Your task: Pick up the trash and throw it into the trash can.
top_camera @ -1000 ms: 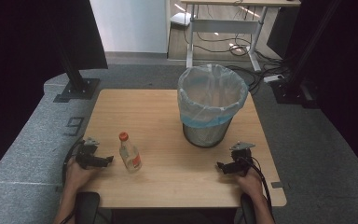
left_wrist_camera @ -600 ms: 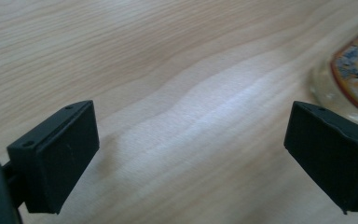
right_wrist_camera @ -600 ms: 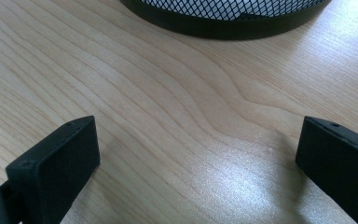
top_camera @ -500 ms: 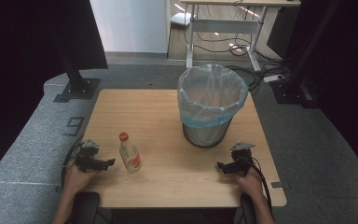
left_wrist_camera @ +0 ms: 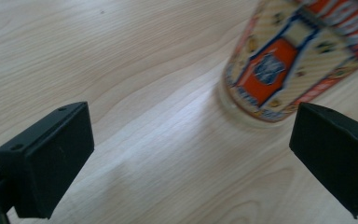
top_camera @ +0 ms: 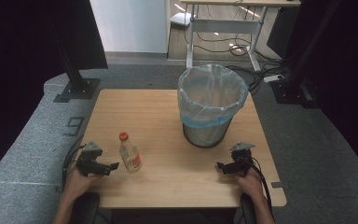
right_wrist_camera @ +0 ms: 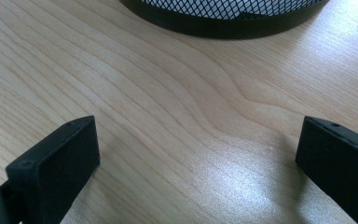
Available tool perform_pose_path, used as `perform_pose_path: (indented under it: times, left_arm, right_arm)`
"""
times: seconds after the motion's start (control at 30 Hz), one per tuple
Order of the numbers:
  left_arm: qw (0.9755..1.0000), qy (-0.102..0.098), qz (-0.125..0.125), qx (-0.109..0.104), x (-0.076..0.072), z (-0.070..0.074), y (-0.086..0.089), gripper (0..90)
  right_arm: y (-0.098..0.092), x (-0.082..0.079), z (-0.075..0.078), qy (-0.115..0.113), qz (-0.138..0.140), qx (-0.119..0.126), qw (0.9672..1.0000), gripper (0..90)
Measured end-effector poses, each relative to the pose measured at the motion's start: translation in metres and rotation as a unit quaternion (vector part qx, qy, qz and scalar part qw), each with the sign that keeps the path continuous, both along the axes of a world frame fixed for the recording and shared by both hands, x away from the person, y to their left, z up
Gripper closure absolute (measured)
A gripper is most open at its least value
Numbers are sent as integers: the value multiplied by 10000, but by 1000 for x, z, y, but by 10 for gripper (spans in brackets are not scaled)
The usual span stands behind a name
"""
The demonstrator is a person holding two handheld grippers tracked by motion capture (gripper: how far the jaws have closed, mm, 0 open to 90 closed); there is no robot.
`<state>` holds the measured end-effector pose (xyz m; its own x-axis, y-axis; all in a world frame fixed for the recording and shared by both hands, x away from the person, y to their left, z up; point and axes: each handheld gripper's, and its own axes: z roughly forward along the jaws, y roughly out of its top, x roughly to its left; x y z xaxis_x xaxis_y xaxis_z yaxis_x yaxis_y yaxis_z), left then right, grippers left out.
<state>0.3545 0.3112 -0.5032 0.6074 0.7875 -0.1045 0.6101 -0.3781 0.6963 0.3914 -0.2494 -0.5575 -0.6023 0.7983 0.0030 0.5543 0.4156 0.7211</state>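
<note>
Standing upright on the light wooden table [top_camera: 168, 116], near its front-left part: small clear plastic bottle with orange cap and orange-and-blue label [top_camera: 129, 153]. Free on all sides, touching neither gripper nor bin. In the left gripper view, bottle base [left_wrist_camera: 279, 70] seen ahead of the jaws and toward the right-hand one, resting on bare wood, not between the pads.

Left gripper [top_camera: 108, 166]: black, hand-held, just beside the bottle on its left, close to the table's left edge and pointing toward the bottle. Jaws spread wide, having just been opening further, with nothing between them; pads [left_wrist_camera: 46, 158] well apart over bare wood grain.

Right gripper [top_camera: 223, 167]: black, hand-held, near the front-right part of the table, well apart from the bottle. Jaws spread wide and empty; pads [right_wrist_camera: 56, 163] over bare wood.

Black wire-mesh waste bin lined with a clear, blue-tinted plastic bag [top_camera: 210, 105]: upright on the rear-right part of the table, mouth open upward, lower rim [right_wrist_camera: 223, 23] visible ahead of the right gripper in the right gripper view.

Open room: wide stretch of bare table between bottle and bin, likewise between the two grippers along the front edge. Rear-left quarter of the table unoccupied. Grey carpeted floor [top_camera: 37, 135] around the table edges.
</note>
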Motion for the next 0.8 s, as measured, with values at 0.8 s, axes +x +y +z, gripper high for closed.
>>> perform_pose_path:
  times: [0.8]
  left_arm:
    - [9961,-293,-794,-230,-3,33,-45,0]
  right_arm:
    - [0,0,0,-1,-4,-5,10000,0]
